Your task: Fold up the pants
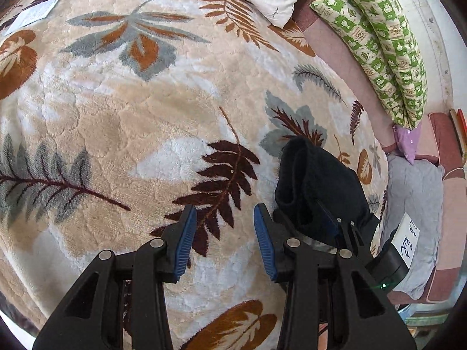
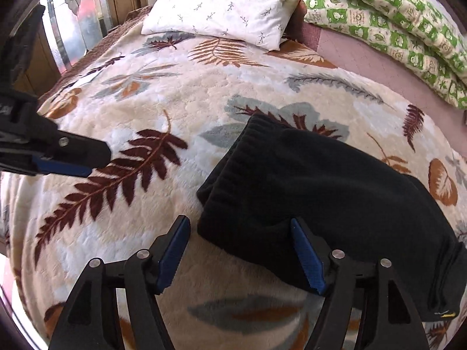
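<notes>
My left gripper (image 1: 224,239) and right gripper (image 2: 240,253) gape empty; folded black pants (image 2: 321,180) lie on the leaf-patterned blanket (image 2: 175,110).

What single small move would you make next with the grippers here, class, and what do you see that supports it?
Probably draw both back and stop. The black pants already lie folded in a compact bundle on the leaf-print blanket; the left gripper and right gripper both stand open with nothing pinched between their pads.
</notes>
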`<action>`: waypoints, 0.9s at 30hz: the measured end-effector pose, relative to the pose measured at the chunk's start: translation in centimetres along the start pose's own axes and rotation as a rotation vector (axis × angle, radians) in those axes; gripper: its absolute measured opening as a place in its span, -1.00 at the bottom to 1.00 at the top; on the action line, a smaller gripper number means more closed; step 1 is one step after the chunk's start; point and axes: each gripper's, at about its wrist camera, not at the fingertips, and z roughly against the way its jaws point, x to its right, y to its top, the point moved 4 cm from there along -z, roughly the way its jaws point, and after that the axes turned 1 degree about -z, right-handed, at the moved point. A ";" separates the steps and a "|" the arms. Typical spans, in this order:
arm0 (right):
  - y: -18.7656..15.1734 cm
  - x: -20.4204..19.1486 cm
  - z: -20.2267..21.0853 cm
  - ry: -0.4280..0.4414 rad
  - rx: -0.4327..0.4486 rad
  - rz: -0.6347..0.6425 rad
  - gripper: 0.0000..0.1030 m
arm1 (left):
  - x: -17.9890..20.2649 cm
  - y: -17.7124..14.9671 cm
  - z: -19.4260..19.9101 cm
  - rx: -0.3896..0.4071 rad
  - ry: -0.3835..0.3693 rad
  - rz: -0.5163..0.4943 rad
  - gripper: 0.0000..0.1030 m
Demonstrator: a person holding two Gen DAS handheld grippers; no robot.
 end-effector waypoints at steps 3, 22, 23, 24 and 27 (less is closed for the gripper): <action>0.4 0.4 -0.4 -0.031 0.044 0.042 0.08 | 0.3 0.1 -0.3 -0.001 -0.008 -0.006 -0.25; -0.1 3.2 3.2 0.114 0.142 -0.038 -0.54 | 8.1 4.1 -8.6 -0.157 -0.328 0.144 0.15; -0.1 3.3 3.2 0.122 0.143 -0.045 -0.54 | 8.4 4.0 -9.1 -0.172 -0.323 0.145 0.15; -0.2 3.4 3.2 0.127 0.145 -0.052 -0.54 | 8.7 3.8 -9.8 -0.199 -0.331 0.145 0.15; -0.2 3.5 3.2 0.138 0.147 -0.061 -0.54 | 9.4 3.3 -10.3 -0.215 -0.339 0.121 -0.49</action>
